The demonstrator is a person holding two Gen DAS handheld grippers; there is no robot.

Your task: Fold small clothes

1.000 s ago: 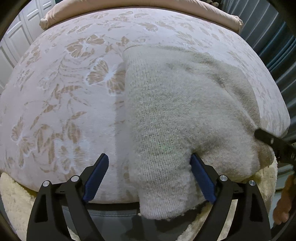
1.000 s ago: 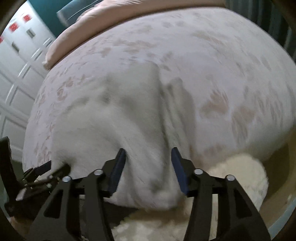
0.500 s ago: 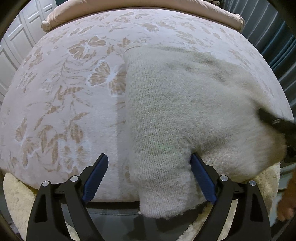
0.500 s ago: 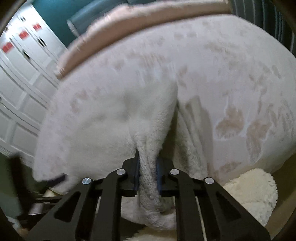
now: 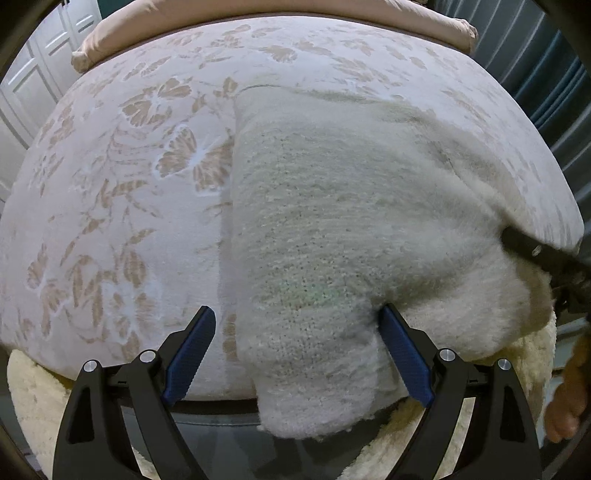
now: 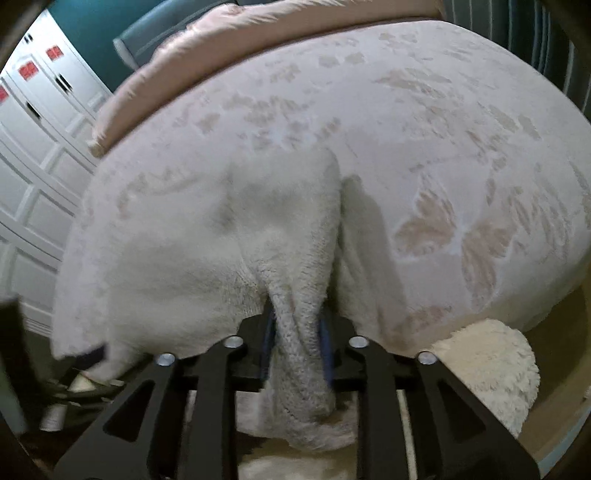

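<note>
A cream knitted sweater [image 5: 332, 229] lies on the floral bedspread, its near end hanging over the bed's front edge. My left gripper [image 5: 295, 354] is open, its blue-padded fingers [image 5: 190, 354] standing either side of the hanging flap without clamping it. In the right wrist view the sweater [image 6: 184, 251] lies to the left, and my right gripper [image 6: 295, 347] is shut on a bunched fold of it at the bed's edge. The right gripper's black finger [image 5: 535, 254] shows at the right of the left wrist view.
The bedspread [image 5: 110, 184] covers the bed, with a pink pillow [image 5: 258, 14] along the far edge. A cream fluffy rug [image 6: 491, 362] lies on the floor below the bed. White cabinet doors [image 6: 29, 147] stand to the left, a teal curtain [image 5: 561, 74] to the right.
My right gripper went from open around the sweater's edge to shut on a fold of it, and has lifted that fold slightly. My left gripper has stayed open in place.
</note>
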